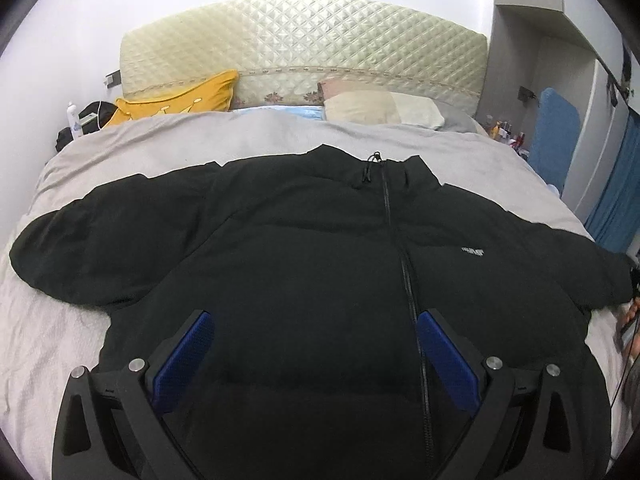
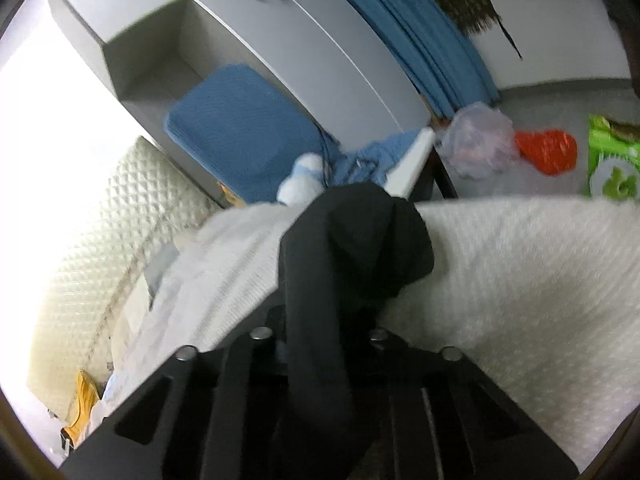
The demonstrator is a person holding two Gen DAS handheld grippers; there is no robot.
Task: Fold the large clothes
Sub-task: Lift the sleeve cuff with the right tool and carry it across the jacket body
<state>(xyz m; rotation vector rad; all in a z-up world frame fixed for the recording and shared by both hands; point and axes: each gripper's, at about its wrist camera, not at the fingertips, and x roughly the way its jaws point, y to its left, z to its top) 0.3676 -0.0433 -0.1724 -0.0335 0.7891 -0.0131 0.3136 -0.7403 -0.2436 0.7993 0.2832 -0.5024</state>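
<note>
A large black puffer jacket lies face up on the bed, zipper closed, both sleeves spread out to the sides. My left gripper is open, its blue pads wide apart above the jacket's lower front. In the right wrist view my right gripper is shut on the black sleeve end, which drapes over the fingers and hides them, at the right edge of the bed.
The bed has a light grey cover, a yellow pillow, a beige pillow and a quilted headboard. A grey wardrobe, blue curtain, plastic bags and floor clutter lie beside the bed.
</note>
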